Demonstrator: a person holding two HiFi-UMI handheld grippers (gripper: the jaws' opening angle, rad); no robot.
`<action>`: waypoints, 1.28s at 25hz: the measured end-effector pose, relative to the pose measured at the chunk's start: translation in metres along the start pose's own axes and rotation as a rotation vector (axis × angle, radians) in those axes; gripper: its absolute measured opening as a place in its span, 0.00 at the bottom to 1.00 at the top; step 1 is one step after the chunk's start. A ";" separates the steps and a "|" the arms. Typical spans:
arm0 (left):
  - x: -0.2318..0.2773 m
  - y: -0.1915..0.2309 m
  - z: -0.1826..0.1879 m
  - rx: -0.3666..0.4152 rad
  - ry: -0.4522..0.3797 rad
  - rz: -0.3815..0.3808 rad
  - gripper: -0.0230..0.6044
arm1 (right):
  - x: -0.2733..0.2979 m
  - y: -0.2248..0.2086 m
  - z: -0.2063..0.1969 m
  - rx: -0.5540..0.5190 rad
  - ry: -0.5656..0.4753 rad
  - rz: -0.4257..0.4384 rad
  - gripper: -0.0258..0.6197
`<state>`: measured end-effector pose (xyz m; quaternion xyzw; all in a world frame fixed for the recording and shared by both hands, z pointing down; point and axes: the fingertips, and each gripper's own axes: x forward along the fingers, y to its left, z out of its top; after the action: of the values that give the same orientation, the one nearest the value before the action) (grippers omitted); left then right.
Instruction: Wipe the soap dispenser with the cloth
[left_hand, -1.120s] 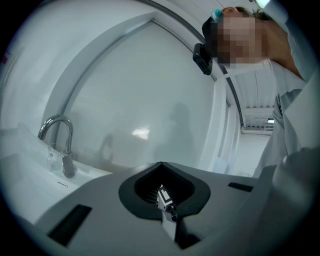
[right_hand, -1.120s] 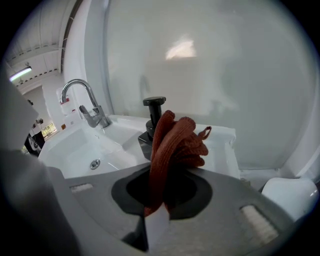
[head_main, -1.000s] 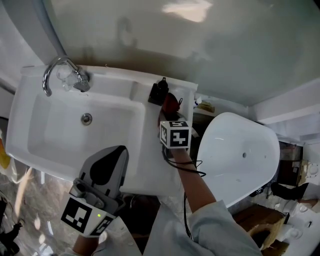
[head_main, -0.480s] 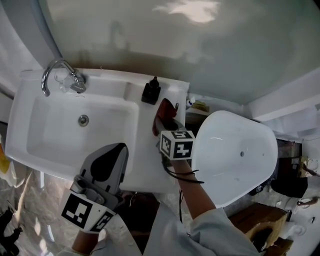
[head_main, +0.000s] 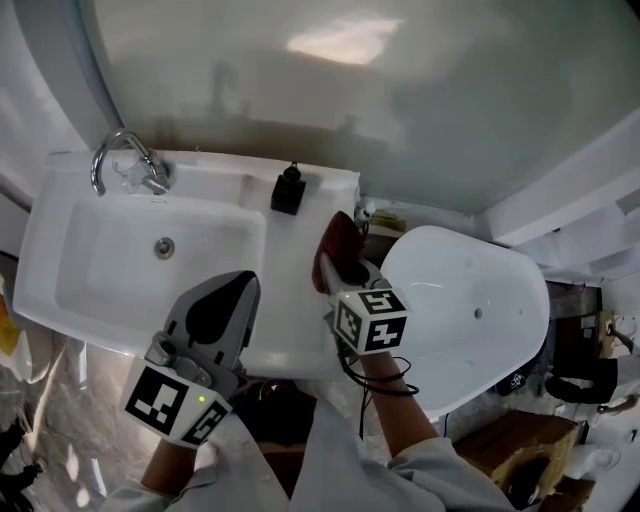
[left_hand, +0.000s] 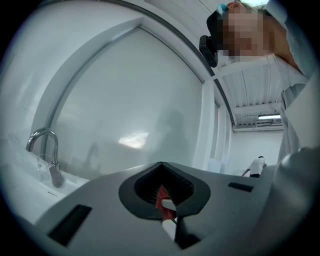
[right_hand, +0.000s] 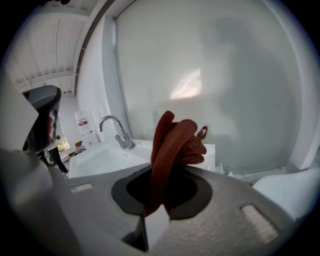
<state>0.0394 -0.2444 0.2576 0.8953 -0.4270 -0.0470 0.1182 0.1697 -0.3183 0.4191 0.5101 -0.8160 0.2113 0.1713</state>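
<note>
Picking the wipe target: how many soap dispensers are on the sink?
1. The black soap dispenser stands on the sink's back ledge, right of the basin, ahead of the right gripper, which holds the red cloth. No other shows there.

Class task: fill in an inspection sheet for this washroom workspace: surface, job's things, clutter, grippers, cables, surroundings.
Surface: white sink, faucet at its back left.
Job's things: black soap dispenser upright on the sink's back ledge; red cloth apart from it, to its right.
Clutter: small items behind the sink's right end, unidentifiable.
Grippers: right gripper shut on the cloth; left gripper shut, near the sink's front edge.
Cables: black cable looping below the right gripper.
Surroundings: grey wall panel; white toilet lid at right.
</note>
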 end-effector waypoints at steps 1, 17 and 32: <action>0.000 -0.002 0.001 0.002 0.001 0.002 0.04 | -0.008 0.003 0.005 -0.009 -0.017 0.006 0.13; -0.005 -0.025 0.025 0.070 -0.031 0.016 0.04 | -0.109 0.033 0.066 -0.093 -0.259 0.043 0.13; -0.016 -0.080 0.008 0.045 -0.049 0.043 0.04 | -0.163 -0.001 0.031 -0.096 -0.280 0.013 0.13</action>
<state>0.0877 -0.1846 0.2292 0.8869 -0.4498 -0.0570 0.0886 0.2374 -0.2110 0.3126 0.5204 -0.8444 0.0999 0.0787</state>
